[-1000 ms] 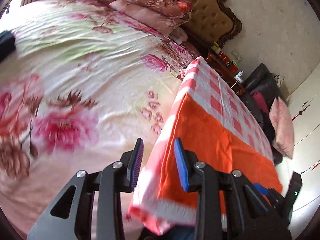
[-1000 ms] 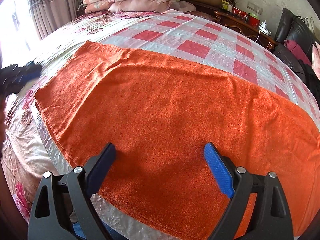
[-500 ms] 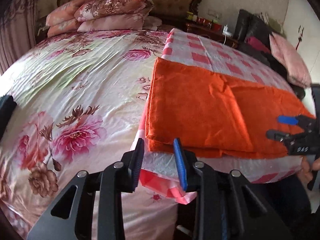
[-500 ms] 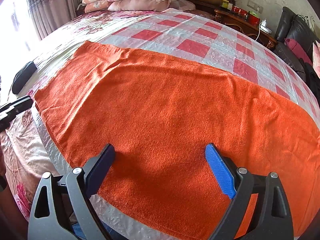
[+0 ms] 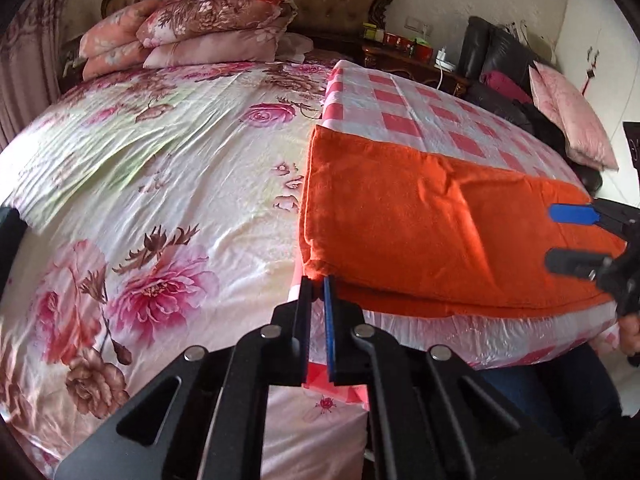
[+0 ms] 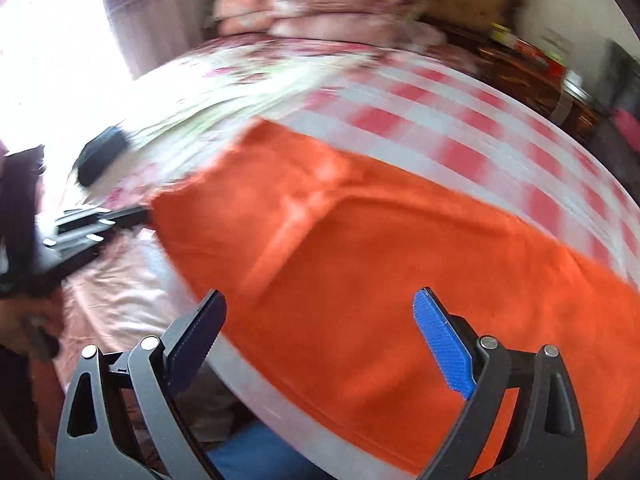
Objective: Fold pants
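The orange pants [image 5: 420, 232] lie folded over on a pink checked cloth [image 5: 420, 116] at the bed's near right side. My left gripper [image 5: 316, 280] is at their near left corner, jaws shut, the tips pinching the orange corner. In the right wrist view this gripper [image 6: 140, 214] meets the pants [image 6: 380, 260] at their left corner. My right gripper [image 6: 320, 296] hovers wide open above the pants' near edge with nothing between its fingers. From the left wrist it shows over the pants' right end [image 5: 560, 238]. The right wrist view is blurred by motion.
A floral bedsheet [image 5: 140, 184] covers the left of the bed, with stacked pillows [image 5: 208, 24] at the headboard. A black object [image 6: 102, 152] lies on the sheet at the left. A nightstand [image 5: 408, 56] and a black sofa with a pink cushion [image 5: 568, 120] stand beyond the bed.
My left gripper's jaws have closed from a gap onto the pants' corner, and its view has rolled level. My right gripper has shifted and risen; its view is now blurred.
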